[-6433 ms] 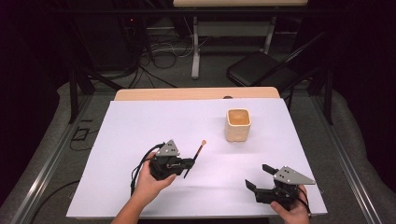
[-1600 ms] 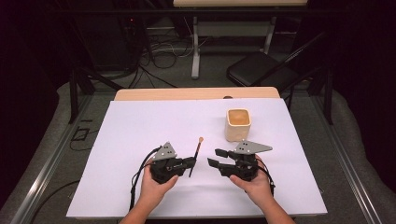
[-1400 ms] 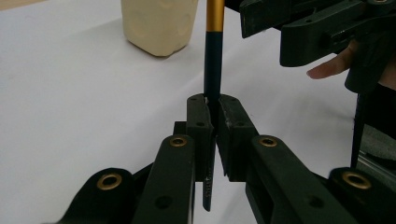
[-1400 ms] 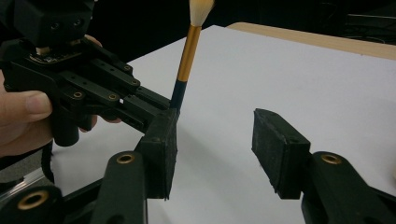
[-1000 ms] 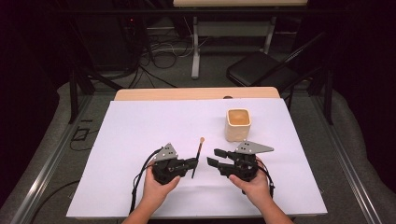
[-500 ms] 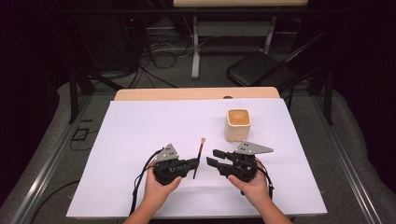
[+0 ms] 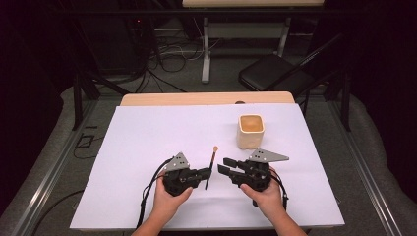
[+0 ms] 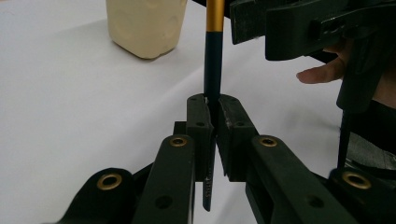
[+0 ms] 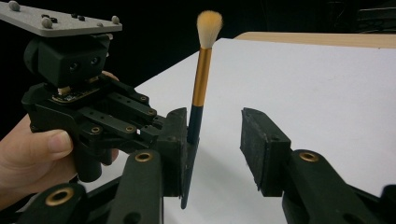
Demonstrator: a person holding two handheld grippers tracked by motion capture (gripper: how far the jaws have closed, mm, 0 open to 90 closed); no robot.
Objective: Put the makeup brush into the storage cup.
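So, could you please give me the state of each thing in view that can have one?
Left gripper: shut on the brush handle.
Brush: held upright, bristles up, clear of the sheet.
Right gripper: open, jaws either side of the brush handle; they have just been closing, one pad at the handle, the other apart.
Cup: upright on the white sheet, untouched.

Fixed high view above the table (image 7: 147, 132); two close, low gripper views facing each other, sharing the brush (image 7: 210, 167).

Black left gripper (image 7: 205, 175), brass rivets (grey plate above), trailing cable
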